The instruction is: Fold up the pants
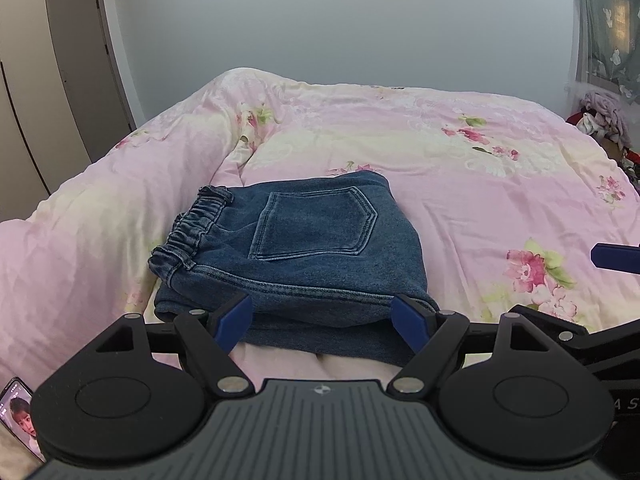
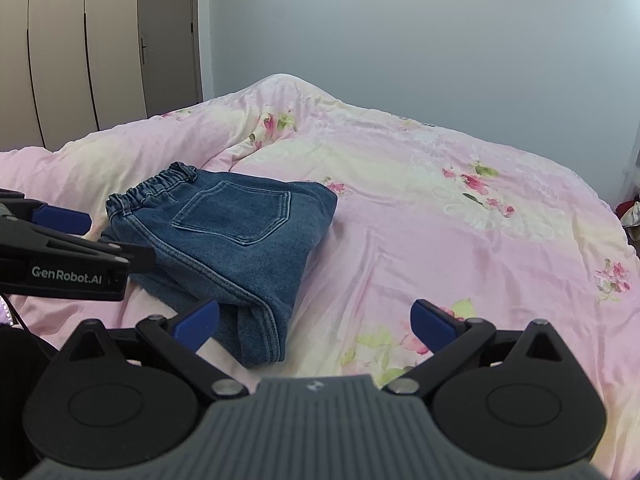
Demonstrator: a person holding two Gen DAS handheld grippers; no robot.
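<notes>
Folded pants (image 1: 304, 240) on the bed (image 1: 460, 184) — both tools before them.

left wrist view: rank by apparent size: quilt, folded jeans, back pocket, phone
1. quilt
2. folded jeans
3. back pocket
4. phone, cut off by the frame edge, so its rank against the pocket is unsure
</notes>
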